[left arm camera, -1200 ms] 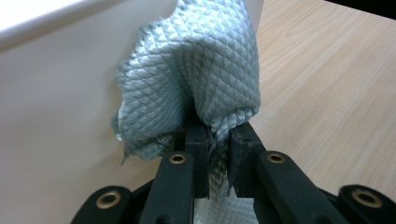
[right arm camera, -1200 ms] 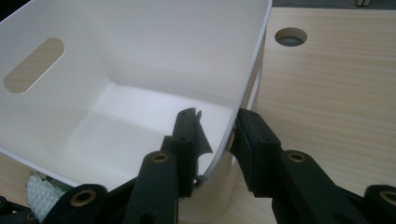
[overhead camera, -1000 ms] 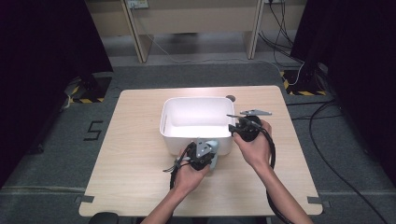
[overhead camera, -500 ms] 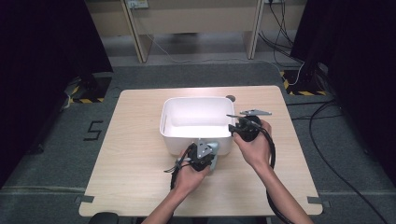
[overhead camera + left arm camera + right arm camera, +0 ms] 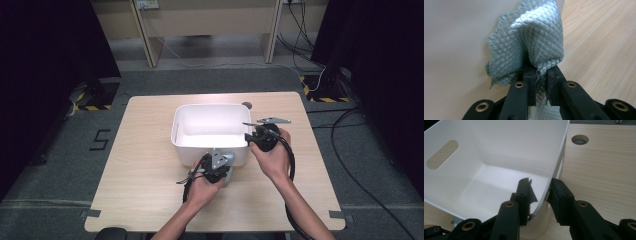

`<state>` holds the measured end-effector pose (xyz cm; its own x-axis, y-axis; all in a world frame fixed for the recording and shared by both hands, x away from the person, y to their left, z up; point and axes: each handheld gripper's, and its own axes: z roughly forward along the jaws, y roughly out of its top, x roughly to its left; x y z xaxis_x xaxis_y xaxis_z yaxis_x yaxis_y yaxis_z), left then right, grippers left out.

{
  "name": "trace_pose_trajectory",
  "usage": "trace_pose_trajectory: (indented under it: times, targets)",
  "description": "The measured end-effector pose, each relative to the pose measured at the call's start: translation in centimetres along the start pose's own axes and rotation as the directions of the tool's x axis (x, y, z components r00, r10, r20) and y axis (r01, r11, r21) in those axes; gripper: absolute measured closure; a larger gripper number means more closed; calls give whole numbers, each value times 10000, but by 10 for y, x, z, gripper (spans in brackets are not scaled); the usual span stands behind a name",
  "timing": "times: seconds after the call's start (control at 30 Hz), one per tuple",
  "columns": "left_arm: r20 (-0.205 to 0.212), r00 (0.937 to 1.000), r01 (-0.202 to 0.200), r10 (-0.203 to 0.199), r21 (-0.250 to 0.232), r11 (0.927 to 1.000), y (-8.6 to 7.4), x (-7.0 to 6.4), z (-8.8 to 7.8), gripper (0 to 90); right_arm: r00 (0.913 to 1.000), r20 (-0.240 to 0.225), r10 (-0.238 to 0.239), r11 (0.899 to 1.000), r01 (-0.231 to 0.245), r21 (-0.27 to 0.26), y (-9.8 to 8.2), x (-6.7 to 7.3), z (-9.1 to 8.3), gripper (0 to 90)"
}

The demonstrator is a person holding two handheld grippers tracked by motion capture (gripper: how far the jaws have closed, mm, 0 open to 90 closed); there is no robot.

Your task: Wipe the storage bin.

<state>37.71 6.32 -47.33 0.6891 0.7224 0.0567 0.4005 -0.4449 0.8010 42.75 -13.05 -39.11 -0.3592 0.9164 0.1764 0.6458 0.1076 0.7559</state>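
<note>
A white plastic tub [image 5: 207,107] stands in the middle of the wooden table [image 5: 145,150]. My left gripper [image 5: 222,161] is at the tub's near wall, shut on a grey-green quilted cloth [image 5: 229,159]. In the left gripper view the cloth [image 5: 536,37] bunches up out of the left gripper [image 5: 540,80] and lies against the tub's outer wall [image 5: 454,37]. My right gripper [image 5: 250,139] is at the tub's near right corner. In the right gripper view the right gripper [image 5: 540,193] straddles the tub's wall [image 5: 499,145], one jaw inside and one outside, closed on it.
A round cable hole [image 5: 246,105] sits in the table just behind the tub, and it appears again as the hole [image 5: 580,139] beside the tub's rim. A slot handle [image 5: 442,153] pierces the tub's far wall. Bare table lies to the left and right of the tub.
</note>
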Motion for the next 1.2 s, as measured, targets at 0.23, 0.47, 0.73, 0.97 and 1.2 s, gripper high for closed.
trace_pose_trajectory:
  times: [0.23, 0.47, 0.73, 0.97, 1.2]
  targets:
    - [18, 10000, 35, -35, 192, 9998, -6, 1, 5, 806, 10000, -43, 59, 10000, -59, 15, 0, 0, 0, 699]
    - [-55, 10000, -6, 8, 241, 9997, -6, 0, 6, 806, 10000, -35, 44, 10000, -44, 30, 0, 0, 0, 700]
    - [11, 10000, -38, 38, 266, 9996, -4, -3, 11, 806, 10000, -3, -6, 10000, 6, 15, 0, 0, 0, 702]
    - [62, 10000, -47, 45, 257, 9997, -2, -7, 15, 806, 10000, -18, -9, 10000, 9, 4, 0, 0, 0, 702]
    - [57, 10000, -63, 62, 183, 9998, -2, -6, 13, 806, 10000, -34, 7, 10000, -7, 0, 0, 0, 0, 701]
